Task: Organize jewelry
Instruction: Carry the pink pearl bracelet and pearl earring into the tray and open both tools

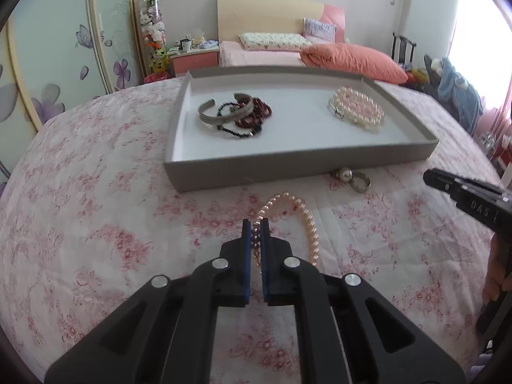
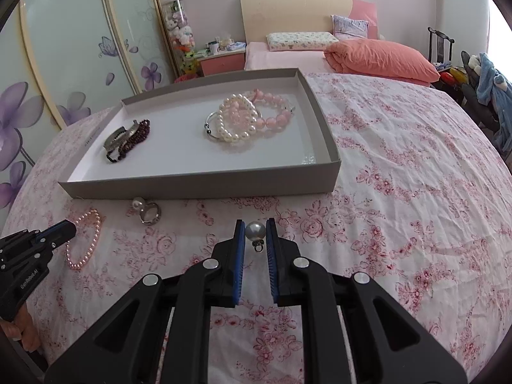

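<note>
A grey tray (image 1: 272,170) (image 2: 198,185) sits on the floral bedspread. In it lie a silver cuff with dark bead bracelets (image 1: 235,113) (image 2: 128,139) on the left and white and pink pearl bracelets (image 1: 358,108) (image 2: 246,118) on the right. My left gripper (image 1: 255,224) is shut on a pink pearl bracelet (image 1: 307,224) (image 2: 84,240) lying in front of the tray. My right gripper (image 2: 255,224) is shut on a silver-grey pearl pendant (image 2: 255,231) just above the bedspread. A pearl ring and a silver ring (image 1: 352,177) (image 2: 147,211) rest by the tray's front wall.
The right gripper's black body (image 1: 470,198) reaches in from the right in the left wrist view; the left gripper's body (image 2: 28,256) shows at the left edge of the right wrist view. An orange pillow (image 2: 380,57), a headboard and a wardrobe stand beyond the tray.
</note>
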The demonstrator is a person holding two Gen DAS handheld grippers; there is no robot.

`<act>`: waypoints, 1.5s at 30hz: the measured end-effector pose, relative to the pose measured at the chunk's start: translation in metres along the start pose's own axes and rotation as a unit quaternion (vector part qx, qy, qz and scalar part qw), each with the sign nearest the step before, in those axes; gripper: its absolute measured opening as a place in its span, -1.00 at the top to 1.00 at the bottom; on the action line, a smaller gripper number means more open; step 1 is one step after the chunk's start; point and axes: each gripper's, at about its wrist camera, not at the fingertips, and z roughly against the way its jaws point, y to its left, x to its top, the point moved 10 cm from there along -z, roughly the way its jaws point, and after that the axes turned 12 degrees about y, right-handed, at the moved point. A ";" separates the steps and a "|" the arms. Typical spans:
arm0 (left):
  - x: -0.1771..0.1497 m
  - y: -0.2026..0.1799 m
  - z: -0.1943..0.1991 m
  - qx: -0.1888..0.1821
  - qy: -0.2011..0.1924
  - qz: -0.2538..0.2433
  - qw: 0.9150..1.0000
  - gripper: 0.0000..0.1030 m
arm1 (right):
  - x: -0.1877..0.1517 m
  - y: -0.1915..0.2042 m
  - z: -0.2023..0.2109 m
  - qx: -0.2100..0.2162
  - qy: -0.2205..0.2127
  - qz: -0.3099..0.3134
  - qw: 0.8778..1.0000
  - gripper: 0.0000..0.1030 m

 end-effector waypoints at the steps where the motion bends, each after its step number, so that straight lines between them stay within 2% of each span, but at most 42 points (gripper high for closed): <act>1: 0.000 0.001 0.002 -0.002 -0.003 0.003 1.000 0.88 | 0.000 0.001 0.001 0.001 -0.002 0.001 1.000 0.73; 11: 0.007 0.007 0.036 -0.033 -0.047 0.030 0.998 0.88 | 0.000 0.017 0.020 0.026 -0.032 0.014 0.999 0.73; 21: 0.008 -0.003 0.045 -0.039 -0.059 0.030 0.997 0.88 | 0.001 0.031 0.034 0.035 -0.058 0.028 0.997 0.73; 26: 0.011 -0.005 0.055 -0.032 -0.076 0.031 0.996 0.88 | 0.003 0.033 0.045 0.034 -0.075 0.028 0.996 0.73; 30: 0.016 -0.006 0.069 -0.022 -0.099 0.027 0.994 0.88 | 0.009 0.036 0.063 0.030 -0.105 0.031 0.994 0.73; 39: 0.030 -0.016 0.100 0.005 -0.157 0.016 0.987 0.88 | 0.026 0.046 0.107 0.014 -0.186 0.049 0.981 0.73; 45: 0.037 -0.022 0.113 0.021 -0.185 0.009 0.982 0.88 | 0.031 0.048 0.121 0.005 -0.222 0.051 0.974 0.73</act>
